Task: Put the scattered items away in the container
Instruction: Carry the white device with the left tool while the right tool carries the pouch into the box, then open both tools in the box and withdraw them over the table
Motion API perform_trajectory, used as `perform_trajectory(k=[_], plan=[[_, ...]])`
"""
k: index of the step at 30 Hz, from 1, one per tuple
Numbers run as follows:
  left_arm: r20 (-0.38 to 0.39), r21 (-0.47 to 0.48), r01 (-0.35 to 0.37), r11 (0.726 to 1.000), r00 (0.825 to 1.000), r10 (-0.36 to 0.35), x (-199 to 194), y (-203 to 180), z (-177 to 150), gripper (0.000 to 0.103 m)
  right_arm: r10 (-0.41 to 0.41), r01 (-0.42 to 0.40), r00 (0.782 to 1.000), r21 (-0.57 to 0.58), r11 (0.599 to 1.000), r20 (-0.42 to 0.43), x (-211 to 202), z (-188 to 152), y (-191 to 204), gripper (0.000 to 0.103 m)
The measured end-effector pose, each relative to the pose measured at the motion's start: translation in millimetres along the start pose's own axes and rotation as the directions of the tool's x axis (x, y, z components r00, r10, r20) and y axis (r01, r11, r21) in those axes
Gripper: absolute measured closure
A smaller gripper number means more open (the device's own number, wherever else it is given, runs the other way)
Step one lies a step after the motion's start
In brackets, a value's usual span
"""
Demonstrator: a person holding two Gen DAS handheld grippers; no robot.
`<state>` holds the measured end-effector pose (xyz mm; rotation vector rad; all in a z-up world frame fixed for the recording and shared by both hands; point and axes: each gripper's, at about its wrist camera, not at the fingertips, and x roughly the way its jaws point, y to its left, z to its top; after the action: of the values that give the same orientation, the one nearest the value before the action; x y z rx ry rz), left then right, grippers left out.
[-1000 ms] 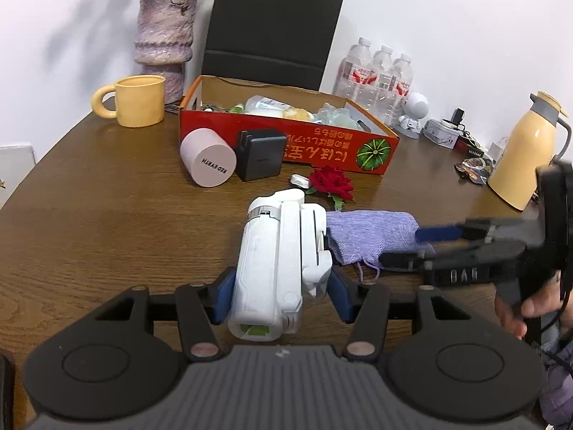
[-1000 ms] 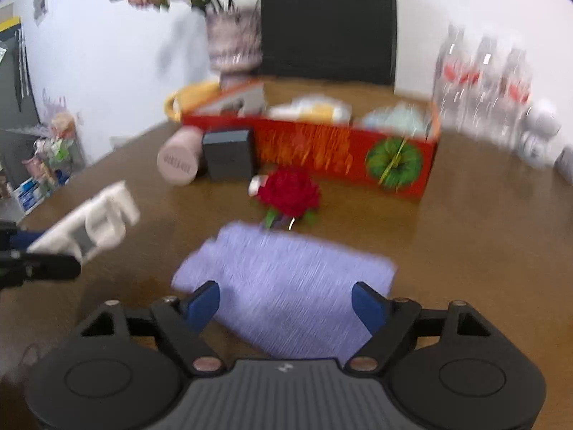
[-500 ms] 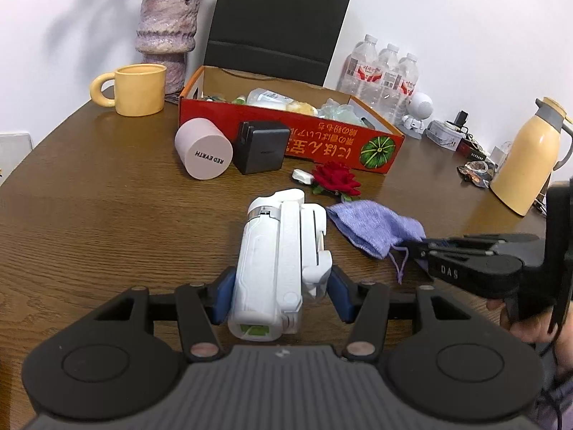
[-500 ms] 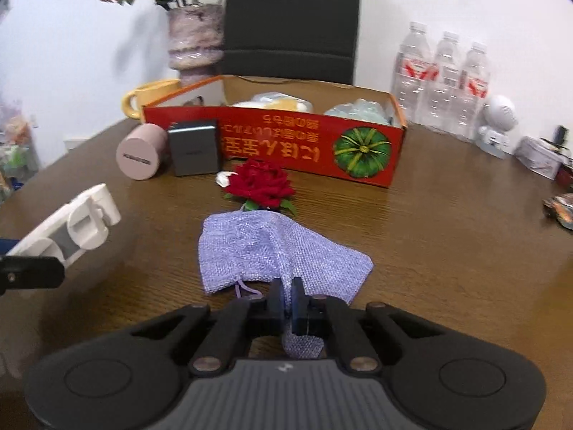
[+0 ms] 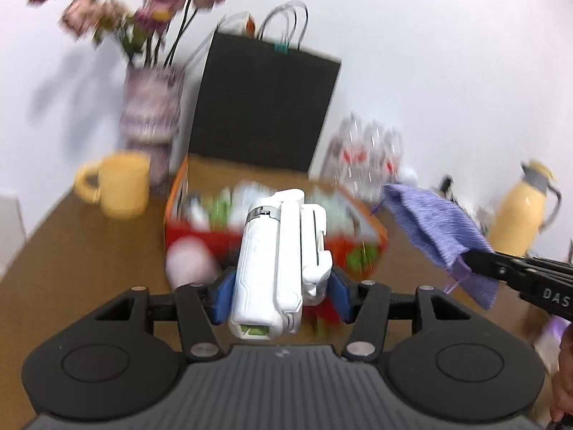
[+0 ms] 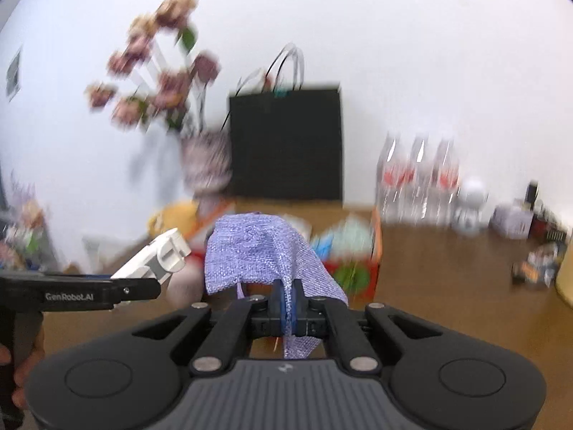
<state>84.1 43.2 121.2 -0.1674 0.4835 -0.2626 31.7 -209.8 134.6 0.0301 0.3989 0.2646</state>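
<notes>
My left gripper [image 5: 280,286] is shut on a white folded gadget [image 5: 279,254] and holds it in the air in front of the red cardboard box [image 5: 200,236]. The gadget also shows in the right wrist view [image 6: 154,261]. My right gripper [image 6: 287,310] is shut on a purple knitted pouch [image 6: 258,251], lifted off the table. It hangs to the right in the left wrist view [image 5: 440,229]. The box [image 6: 361,272] holds several items and lies behind both held things. A pink cylinder [image 5: 189,261] lies in front of the box.
A yellow mug [image 5: 121,190] and a flower vase [image 5: 150,122] stand left of the box. A black paper bag [image 5: 261,104] stands behind it. Water bottles [image 6: 419,179] and a yellow thermos [image 5: 523,208] stand to the right. The views are blurred by motion.
Both grippers rose from the table and moved toward the box. The purple pouch was lifted off the table in the right gripper. The white gadget stays held in the left.
</notes>
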Motion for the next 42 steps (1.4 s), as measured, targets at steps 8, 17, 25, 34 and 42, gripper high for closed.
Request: perform_trajectory(k=[8, 17, 25, 34, 42], plan=[[-0.138, -0.052, -0.104, 0.993, 0.986, 0.096, 150.1, 37.5, 74.7, 0.048, 0.009, 0.041, 0.988, 0.316, 0.948, -0.153, 158.8, 66.4, -56.0, 0.101], [-0.246, 0.025, -0.208, 0.978, 0.947, 0.207, 210.1, 53.4, 44.5, 0.048, -0.04, 0.147, 0.931, 0.272, 0.951, -0.363, 266.1, 42.4, -55.6, 0.1], [-0.283, 0.061, -0.246, 0.967, 0.925, 0.253, 223.1, 59.8, 39.9, 0.026, -0.089, 0.206, 0.883, 0.21, 0.956, -0.461, 287.5, 24.9, -52.1, 0.053], [-0.263, -0.004, -0.161, 0.987, 0.952, 0.154, 178.7, 48.2, 58.1, 0.015, -0.08, 0.186, 0.905, 0.219, 0.958, -0.417, 250.5, 42.1, -42.8, 0.028], [-0.217, 0.034, -0.144, 0.989, 0.965, 0.148, 99.3, 25.2, 74.0, 0.005, -0.029, 0.138, 0.922, 0.26, 0.956, -0.385, 192.6, 53.2, -31.9, 0.027]])
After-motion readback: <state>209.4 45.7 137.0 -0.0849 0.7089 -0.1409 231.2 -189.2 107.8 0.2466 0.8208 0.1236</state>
